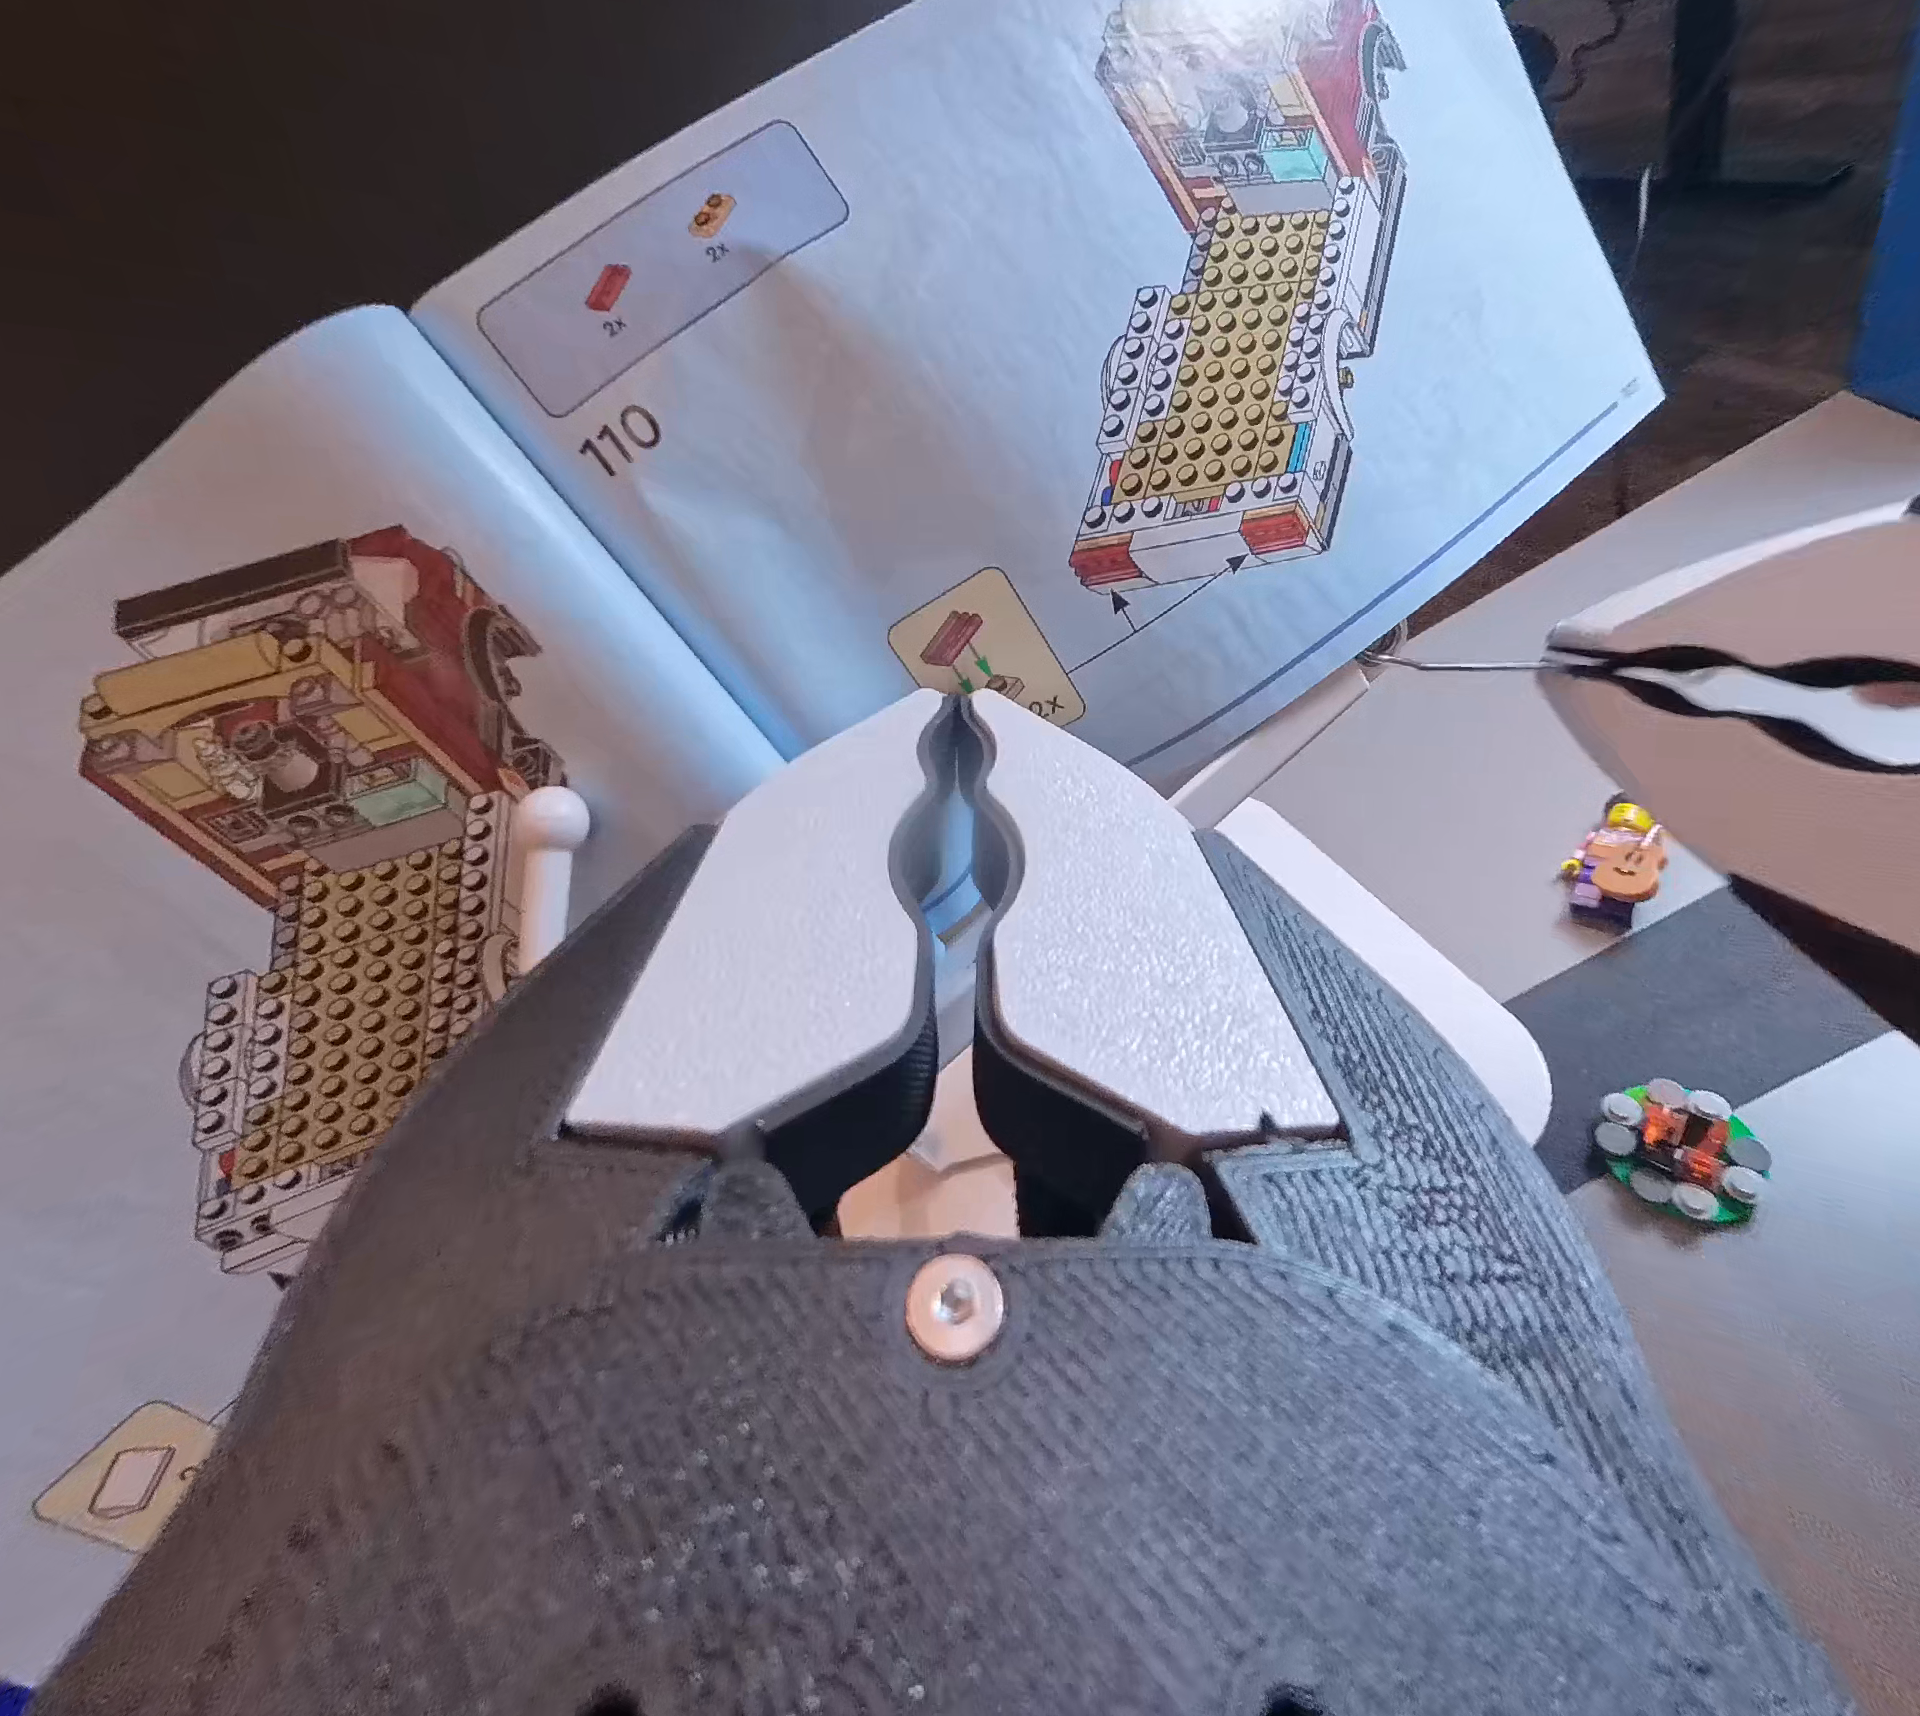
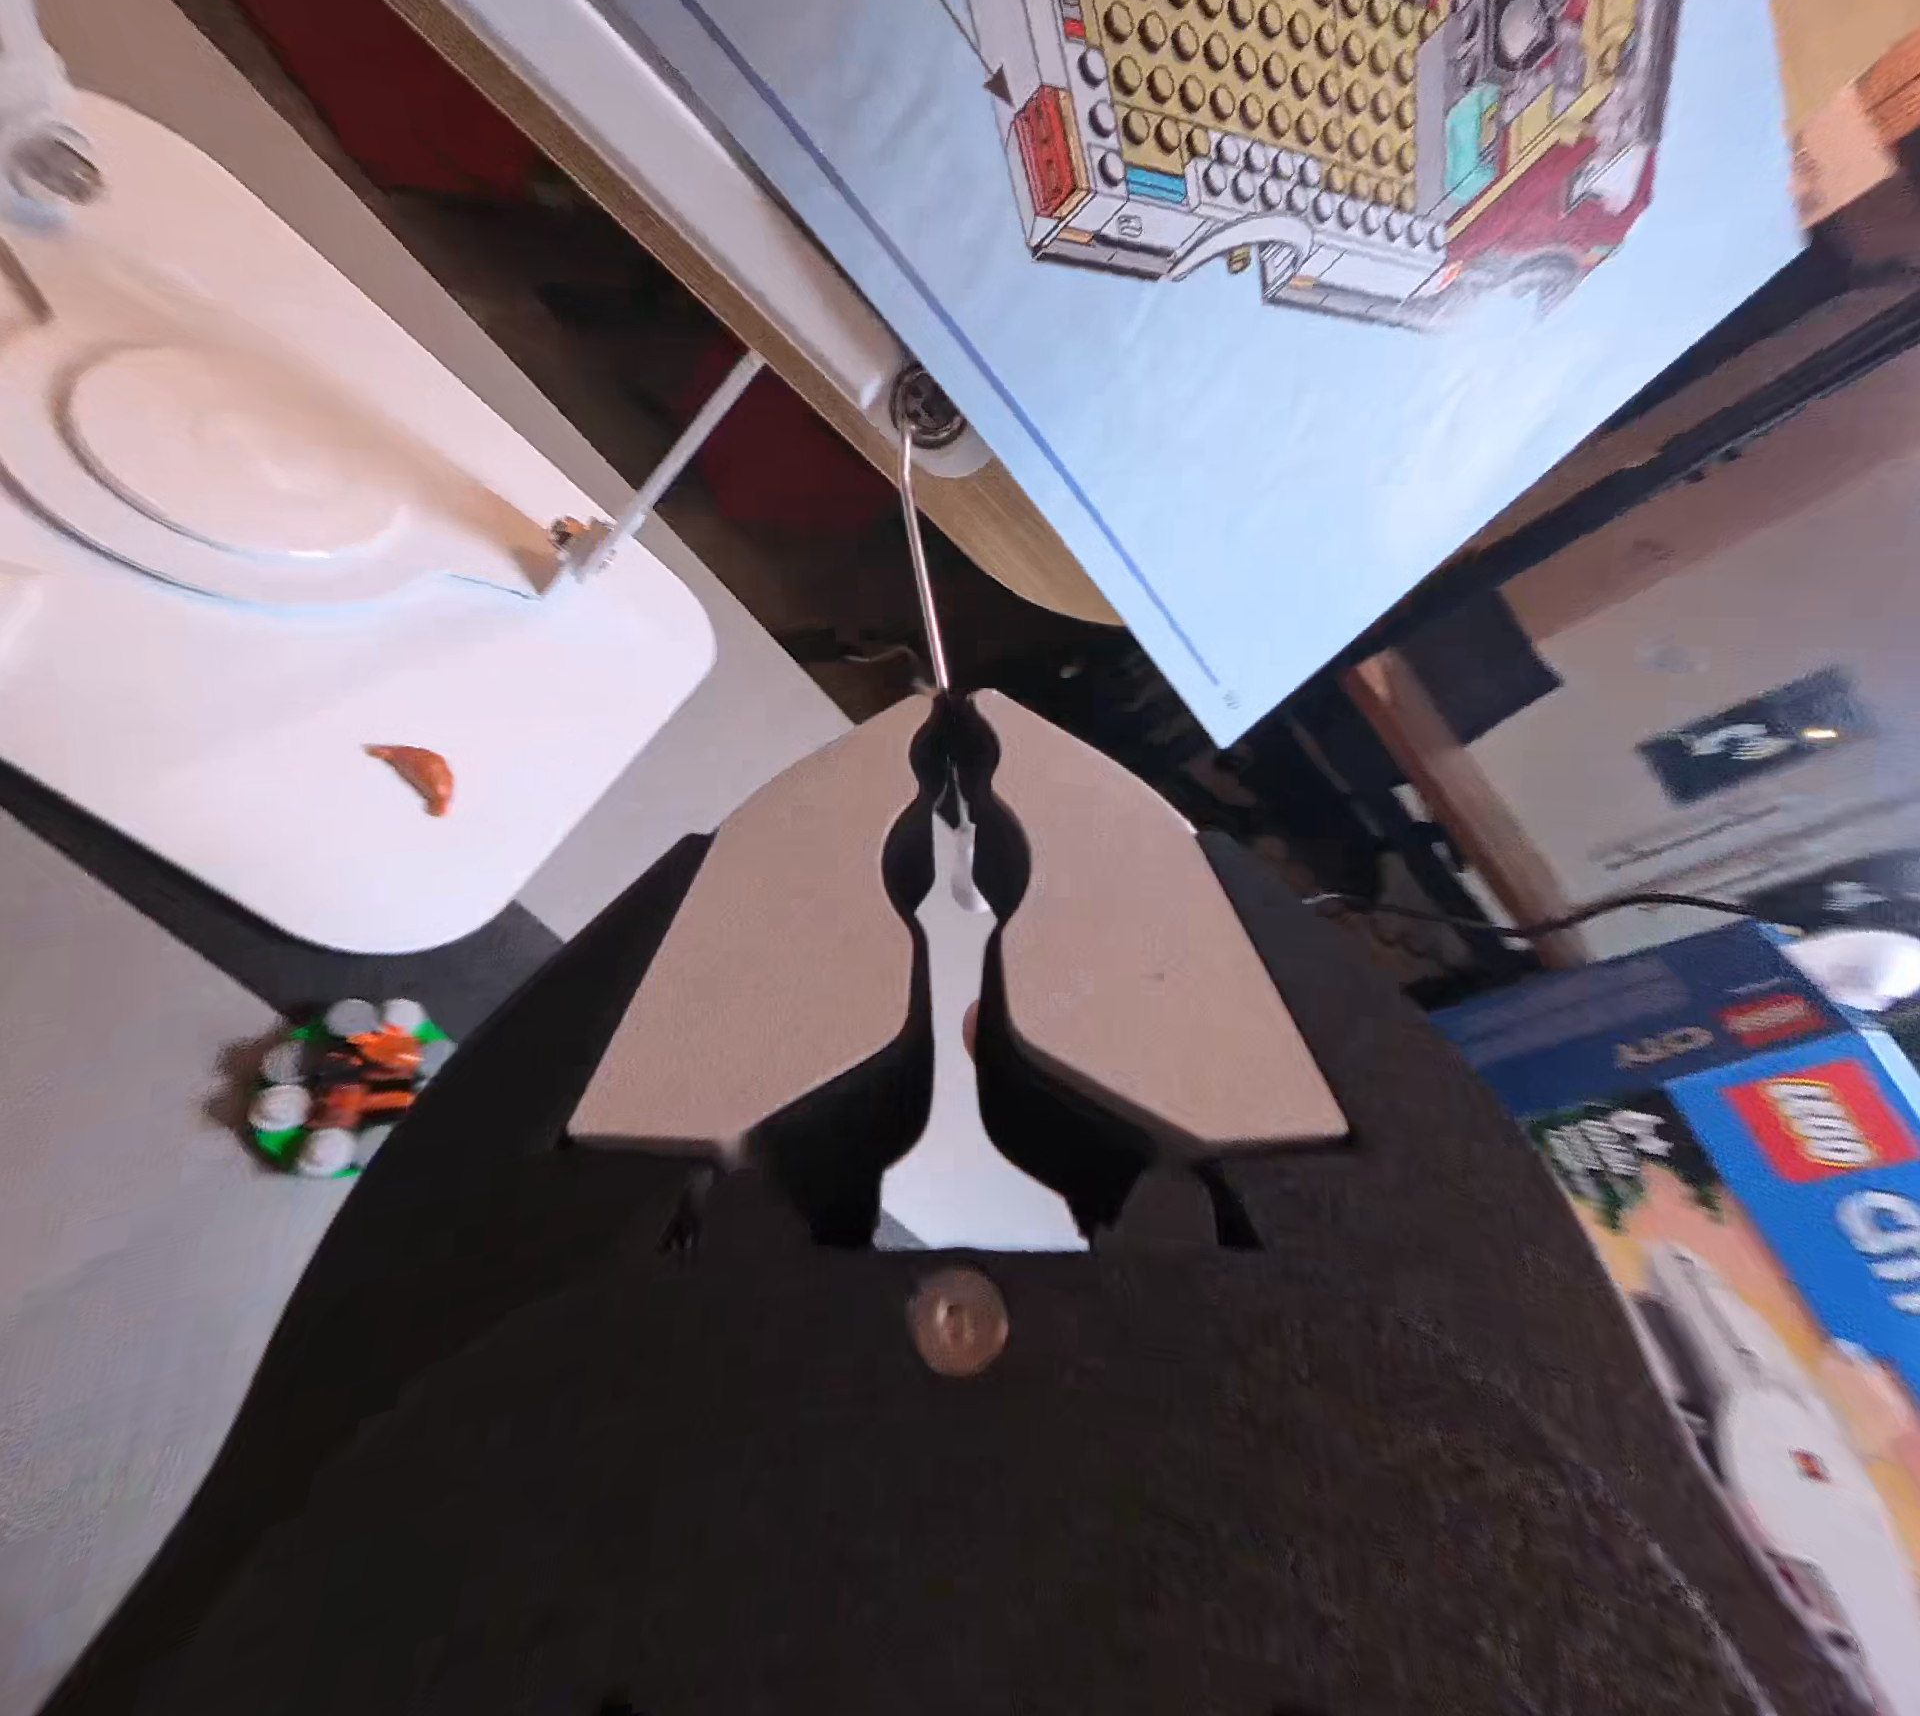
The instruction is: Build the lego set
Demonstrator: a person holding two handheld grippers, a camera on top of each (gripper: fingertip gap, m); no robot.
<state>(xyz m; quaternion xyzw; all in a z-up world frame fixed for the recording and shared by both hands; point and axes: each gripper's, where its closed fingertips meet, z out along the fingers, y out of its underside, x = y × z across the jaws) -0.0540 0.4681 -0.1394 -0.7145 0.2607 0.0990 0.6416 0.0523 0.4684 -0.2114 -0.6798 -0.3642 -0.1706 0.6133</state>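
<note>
The booklet [image 1: 935, 378] is standing open on a white stand [image 2: 312, 679], showing a drawn vehicle build. The left gripper [image 1: 958, 708] is pressing clenched against the page's lower edge. The right gripper [image 2: 951, 702] is pinching the stand's wire clip [image 2: 925, 565]. A minifigure [image 1: 1621, 856] and campfire piece [image 1: 1681, 1147] are lying nearby on the table [image 1: 1766, 1354].

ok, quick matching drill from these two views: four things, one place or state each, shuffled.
Things:
1 booklet
2 wire arm
3 minifigure
4 campfire

States:
A pinched by the right gripper
B propped open on the stand
C green round base, on the table
D lying on the table, holding a guitar

Pairs: 1-B, 2-A, 3-D, 4-C
</note>
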